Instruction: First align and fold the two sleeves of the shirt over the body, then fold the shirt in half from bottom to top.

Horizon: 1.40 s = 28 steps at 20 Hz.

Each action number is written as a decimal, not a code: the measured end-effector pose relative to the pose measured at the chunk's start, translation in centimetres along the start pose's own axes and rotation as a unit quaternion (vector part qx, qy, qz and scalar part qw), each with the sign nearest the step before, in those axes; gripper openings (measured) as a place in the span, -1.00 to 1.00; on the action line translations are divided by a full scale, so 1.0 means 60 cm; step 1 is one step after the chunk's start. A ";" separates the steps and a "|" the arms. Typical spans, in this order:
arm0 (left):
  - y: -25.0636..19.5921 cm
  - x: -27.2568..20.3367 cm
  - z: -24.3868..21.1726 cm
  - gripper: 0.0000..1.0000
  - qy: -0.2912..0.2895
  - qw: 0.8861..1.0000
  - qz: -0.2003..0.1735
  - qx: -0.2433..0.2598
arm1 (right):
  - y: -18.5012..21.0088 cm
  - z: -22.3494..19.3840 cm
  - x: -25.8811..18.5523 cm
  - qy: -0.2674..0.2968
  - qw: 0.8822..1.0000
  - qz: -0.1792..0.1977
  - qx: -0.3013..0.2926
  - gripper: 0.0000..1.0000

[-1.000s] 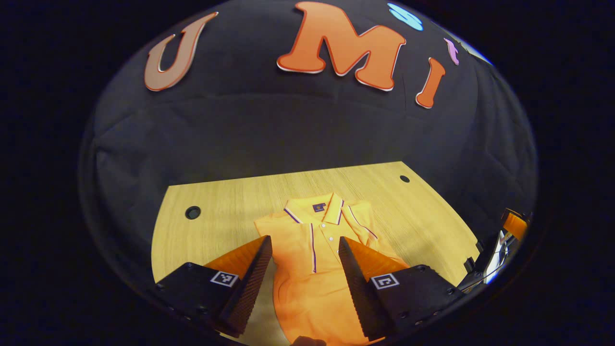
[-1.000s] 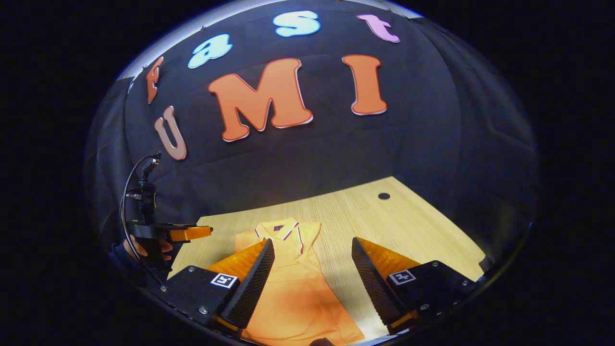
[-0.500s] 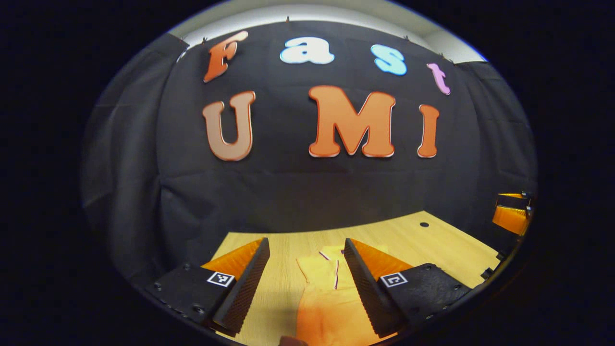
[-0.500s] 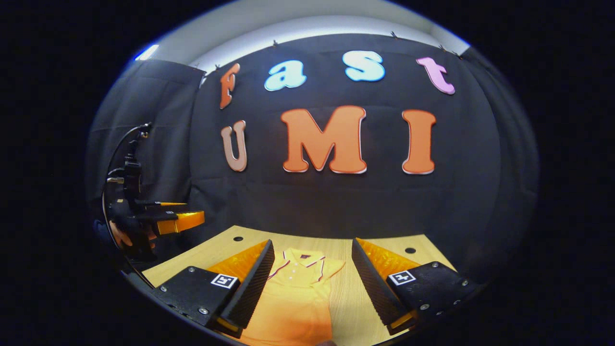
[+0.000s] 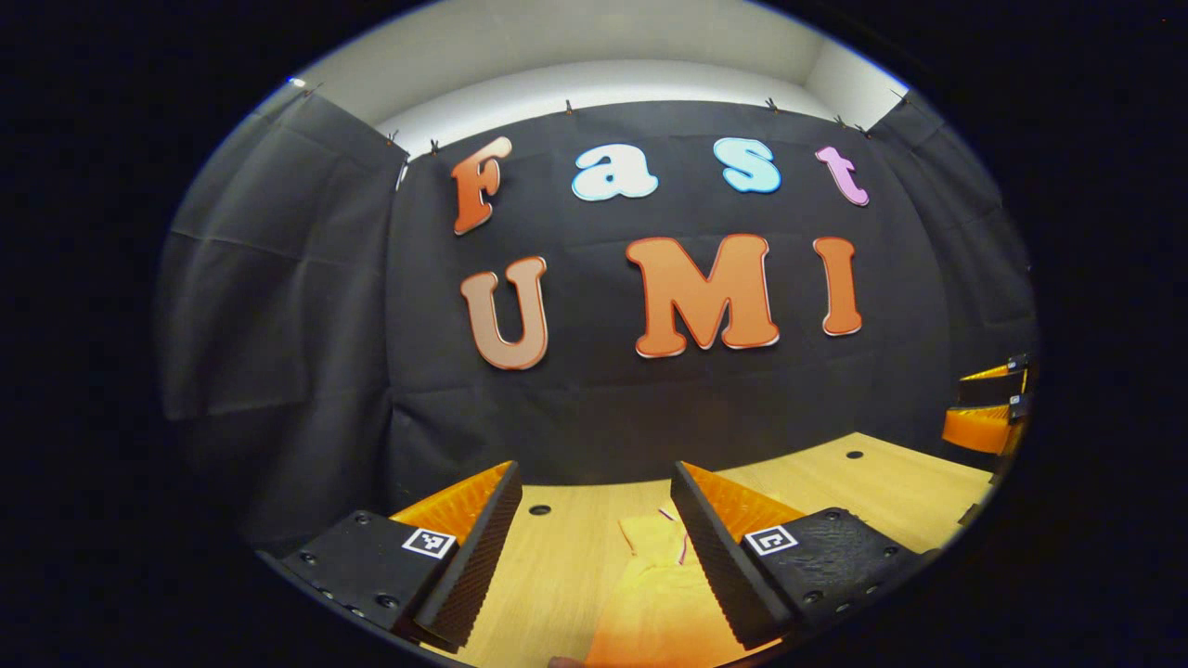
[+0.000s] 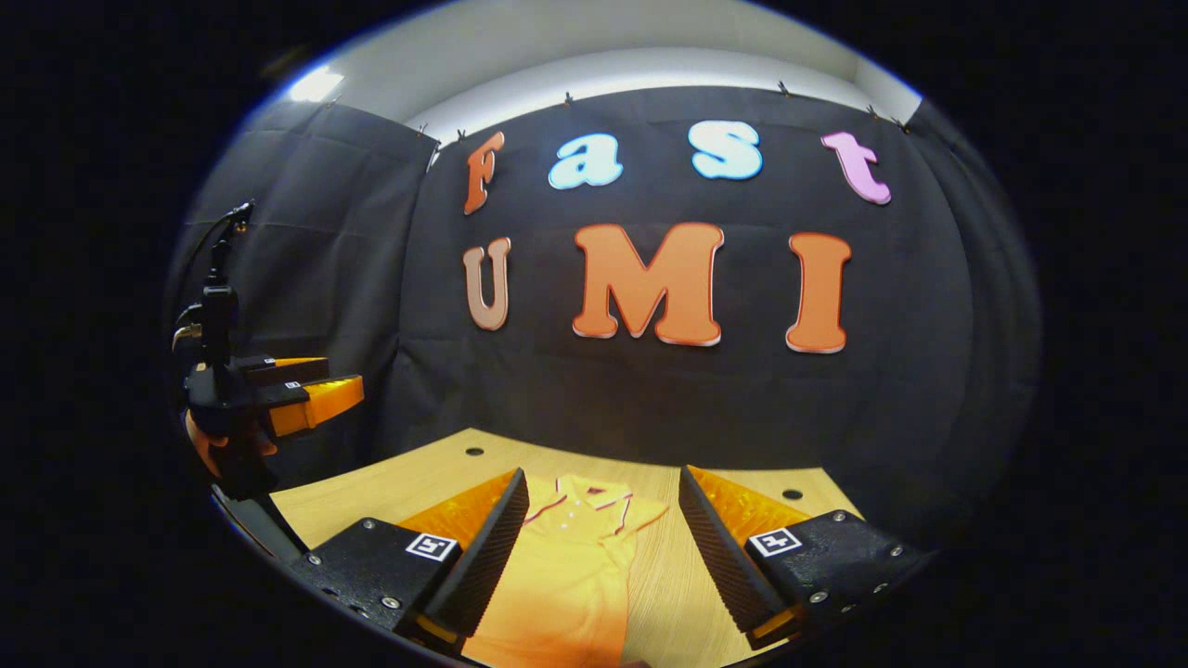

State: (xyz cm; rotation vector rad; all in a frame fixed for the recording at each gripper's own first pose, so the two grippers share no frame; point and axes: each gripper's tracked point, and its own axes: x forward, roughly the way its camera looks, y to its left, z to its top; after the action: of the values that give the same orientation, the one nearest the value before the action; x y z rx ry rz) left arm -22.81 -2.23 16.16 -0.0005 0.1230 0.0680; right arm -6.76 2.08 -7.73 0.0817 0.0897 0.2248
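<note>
An orange polo shirt [image 6: 566, 575] with striped collar trim lies flat on the wooden table [image 6: 399, 482], collar toward the far wall. In the right gripper view my right gripper [image 6: 603, 547] hovers open above the shirt, nothing between its fingers. The left gripper view shows the shirt [image 5: 650, 594] low between the fingers of my left gripper [image 5: 594, 547], which is open and held off the table. The left gripper [image 6: 316, 399] also appears at the far left of the right gripper view, held by a hand. The right gripper [image 5: 984, 417] peeks in at the right edge of the left gripper view.
The table [image 5: 891, 482] has small round holes [image 5: 539, 509] near its far corners. Black cloth hangs behind and to the sides. Bare wood lies on both sides of the shirt.
Both grippers have risen and tilted up away from the shirt, so the wall takes more of each view and the shirt sits lower. Both stayed open.
</note>
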 end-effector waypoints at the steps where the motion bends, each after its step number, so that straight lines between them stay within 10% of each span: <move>1: -0.004 -0.013 -0.032 0.98 0.019 1.000 -0.008 -0.013 | -0.011 -0.036 -0.005 0.032 0.999 -0.007 0.009 0.97; 14: 0.021 -0.101 -0.356 0.99 0.281 0.959 -0.029 -0.005 | 0.004 -0.373 -0.060 0.331 0.939 -0.021 0.087 0.97; 28: 0.045 -0.185 -0.604 1.00 0.523 0.850 -0.049 -0.031 | 0.051 -0.511 -0.098 0.468 0.877 0.006 0.109 0.96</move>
State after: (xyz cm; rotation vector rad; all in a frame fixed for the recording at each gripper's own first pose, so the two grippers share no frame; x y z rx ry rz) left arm -38.45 -0.49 -18.45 -0.1108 1.2206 -0.0394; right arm -16.13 5.89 -37.41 0.1926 1.0871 0.2505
